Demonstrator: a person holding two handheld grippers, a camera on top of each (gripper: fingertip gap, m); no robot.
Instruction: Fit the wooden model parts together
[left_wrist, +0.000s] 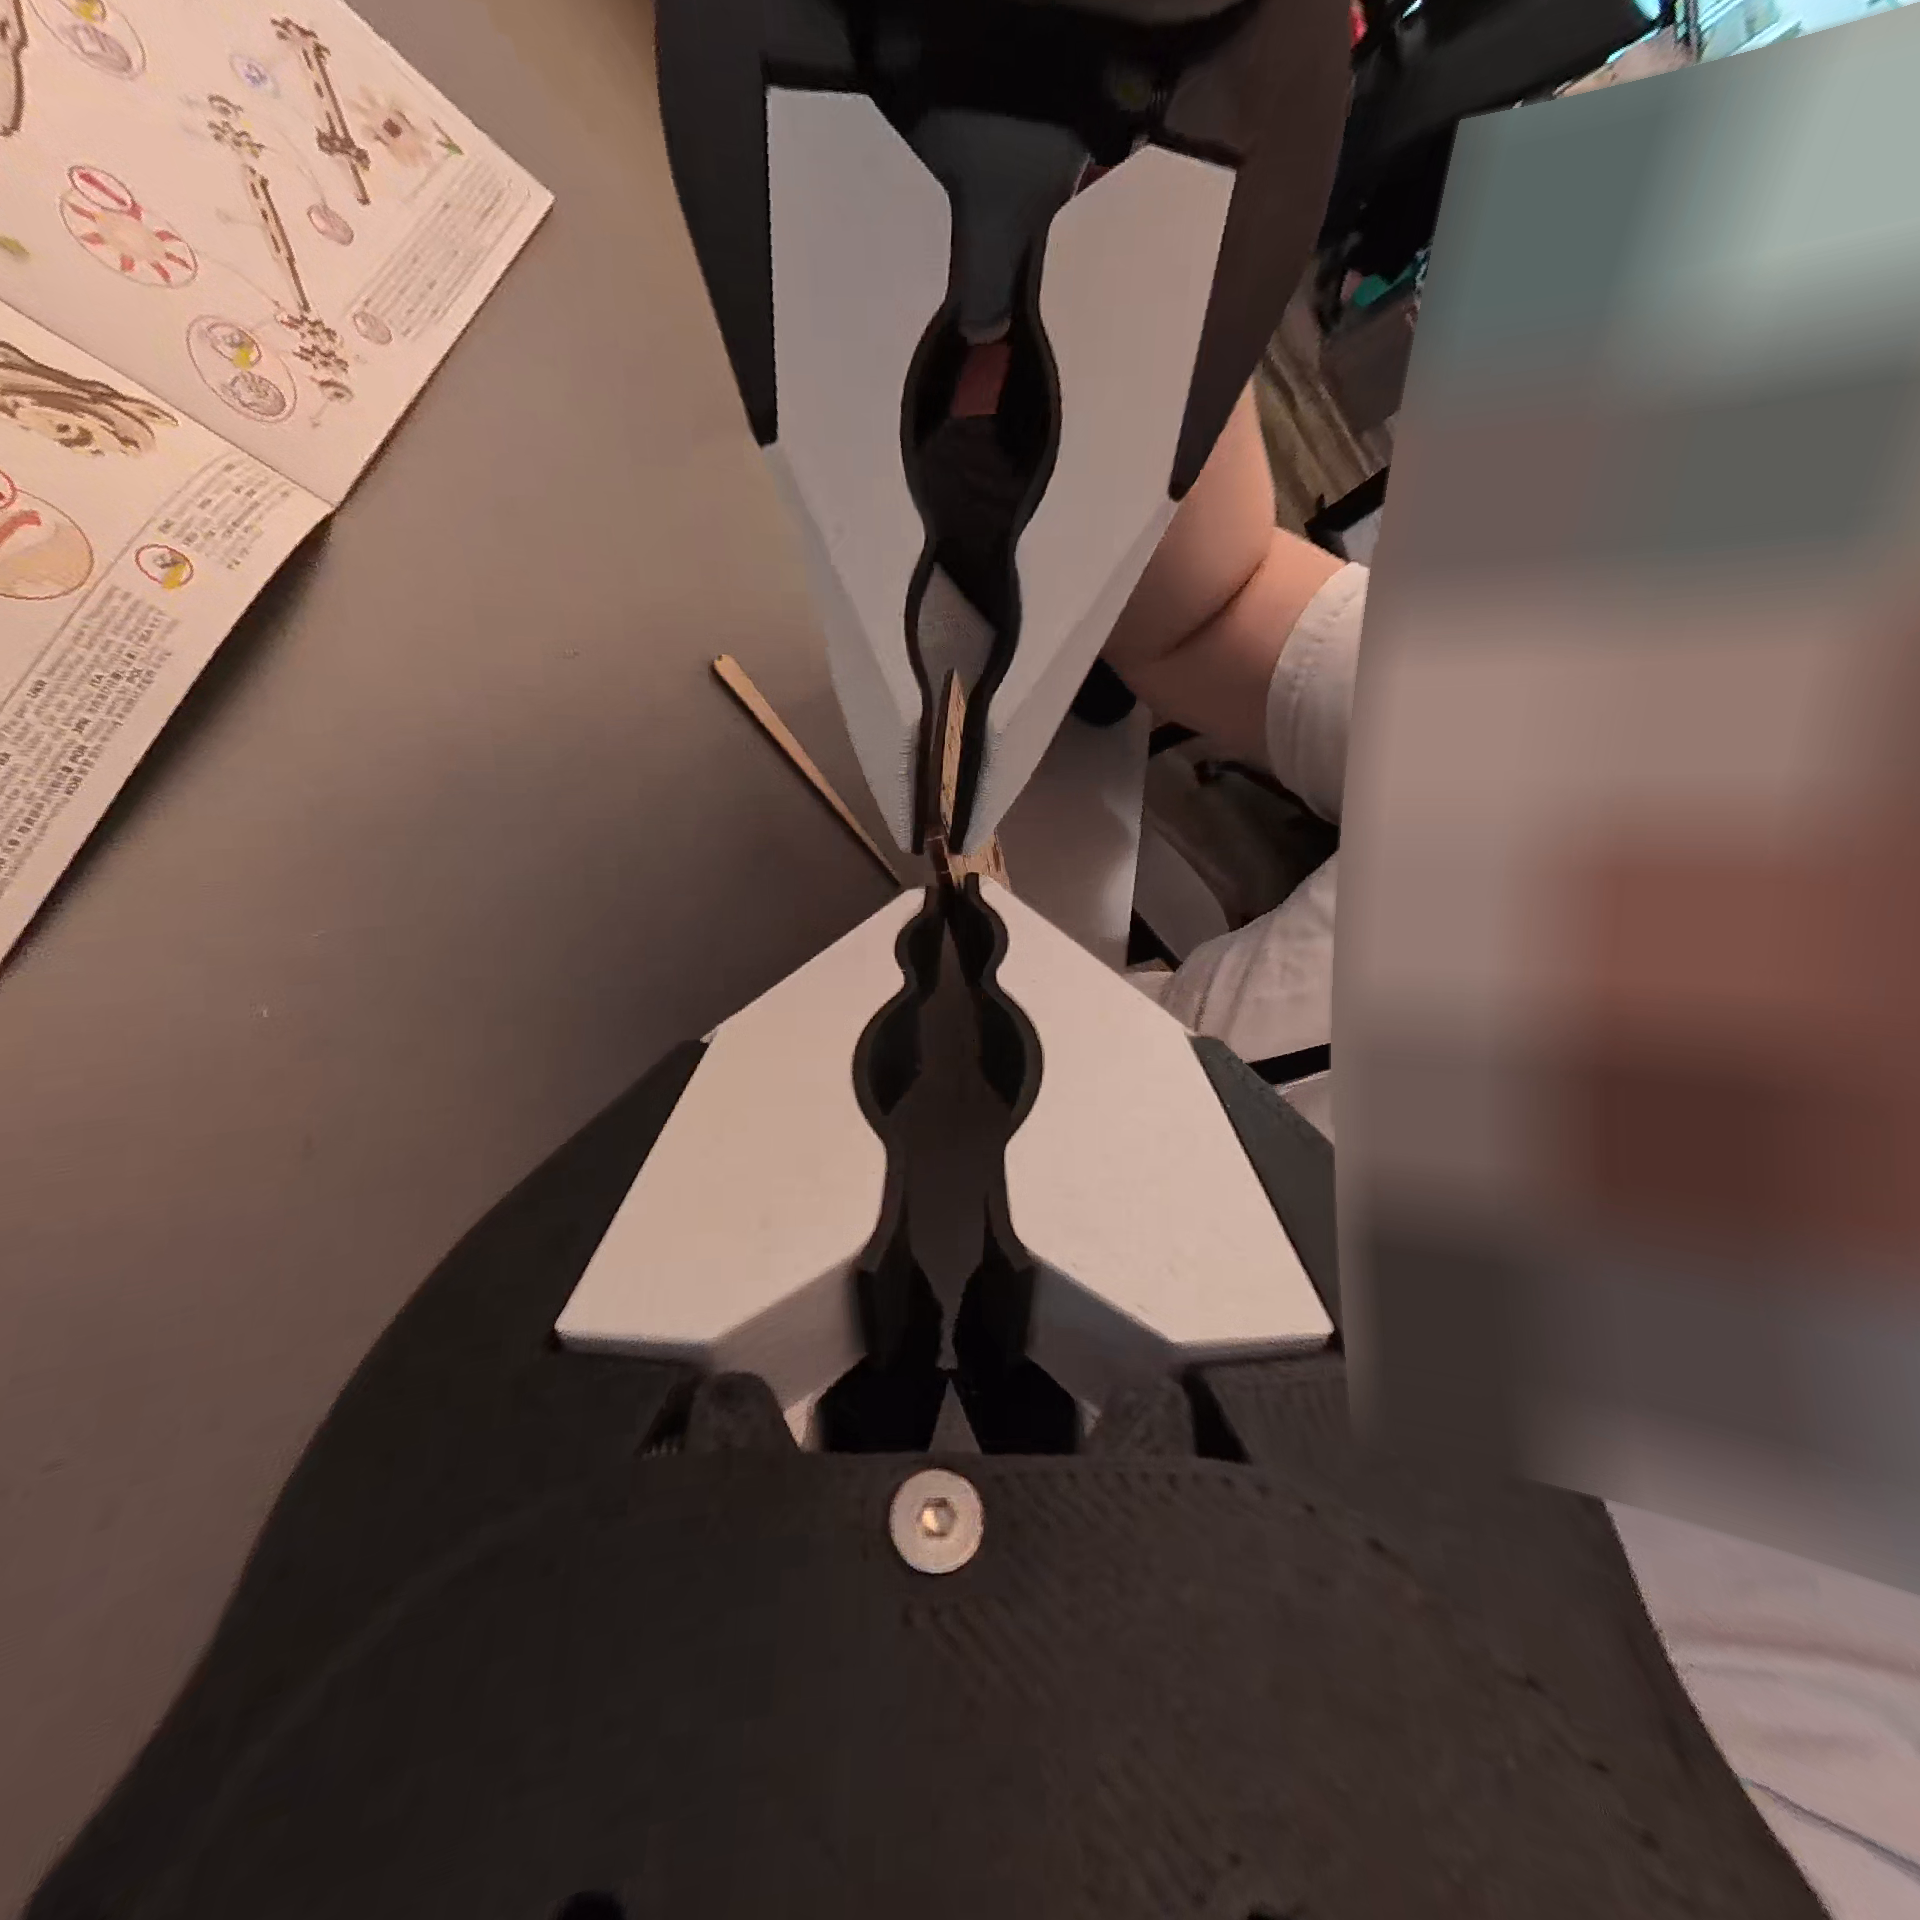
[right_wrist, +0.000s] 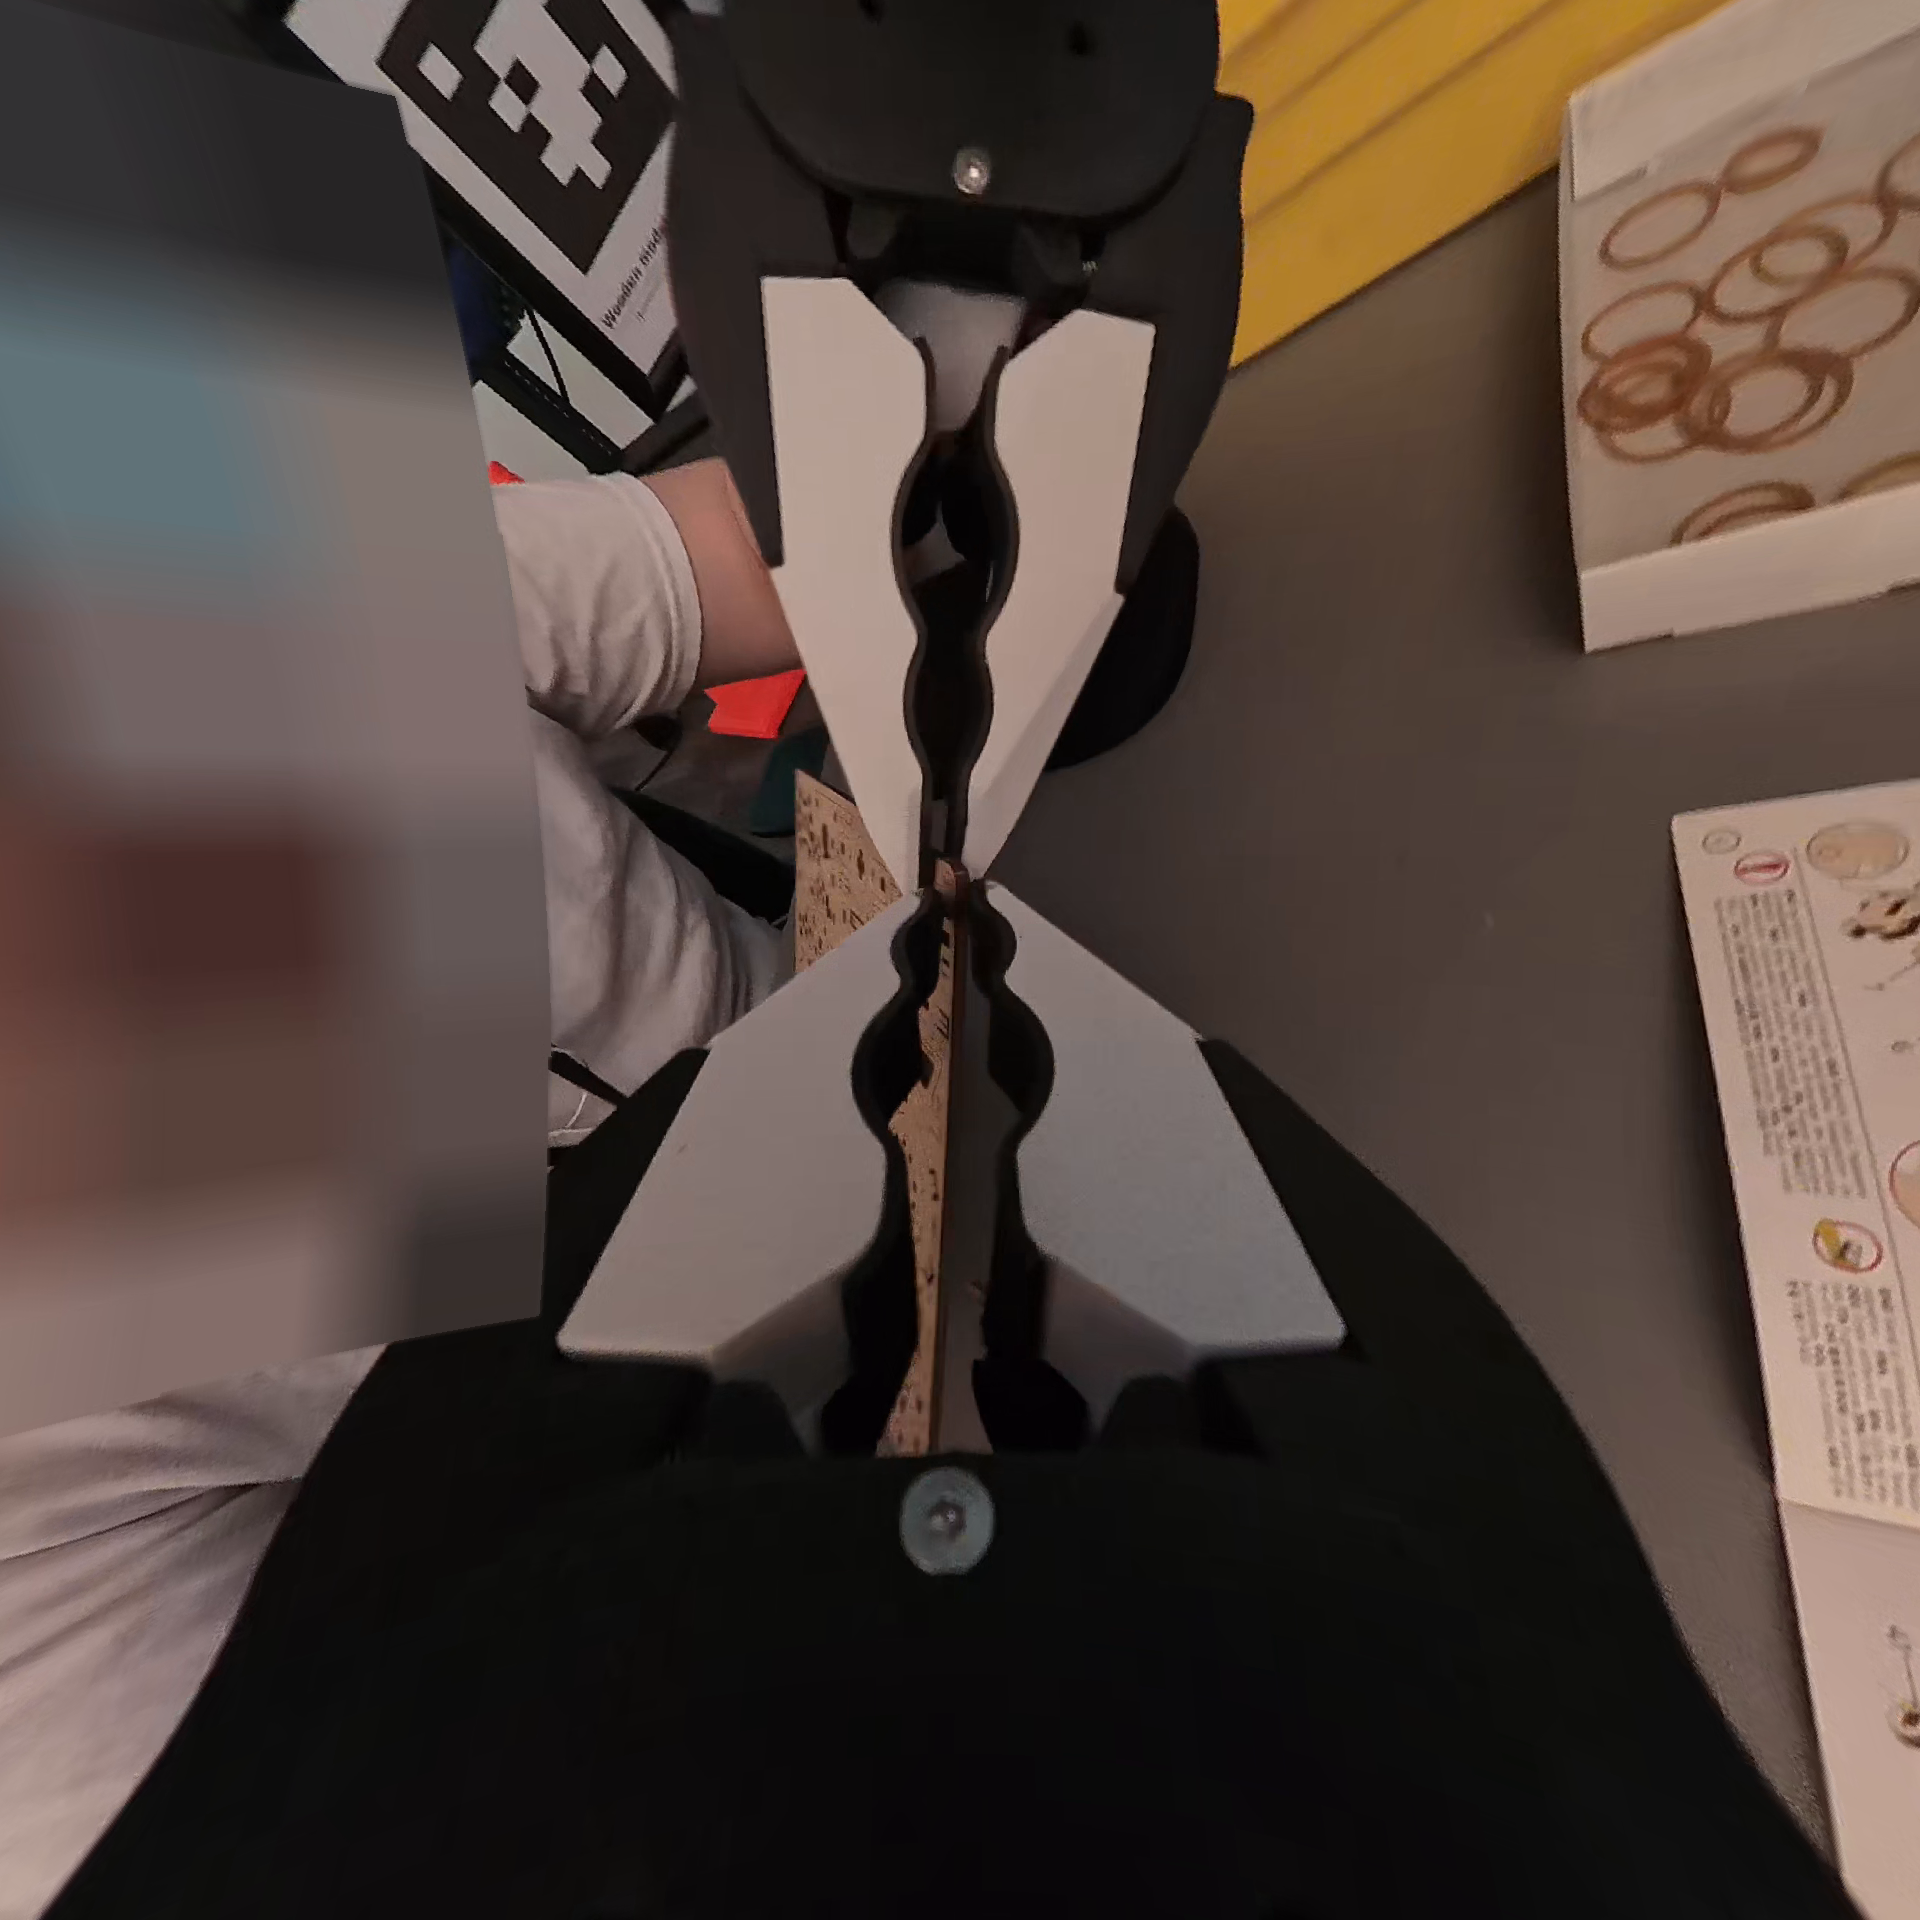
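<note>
My two grippers face each other tip to tip above the dark table (left_wrist: 416, 935). My right gripper (right_wrist: 951, 894) is shut on a flat, laser-cut wooden part (right_wrist: 928, 1174), seen edge-on along its jaws. That part also shows between its fingers in the left wrist view (left_wrist: 948, 758). My left gripper (left_wrist: 951, 899) is shut, with a small wooden piece (left_wrist: 948, 871) pinched at its tips and touching the right gripper's part. A thin patterned wooden sheet (right_wrist: 836, 873) sticks out sideways at the joint, and its edge shows in the left wrist view (left_wrist: 800, 758). How the pieces join is hidden.
An open instruction booklet (left_wrist: 208, 312) lies at the left and also shows in the right wrist view (right_wrist: 1808, 1143). A white tray of wooden rings (right_wrist: 1745, 364) sits at the far right. A person's arm (left_wrist: 1216, 623) and white sleeve are just behind the grippers. Left and right tips are no more than a few centimetres apart.
</note>
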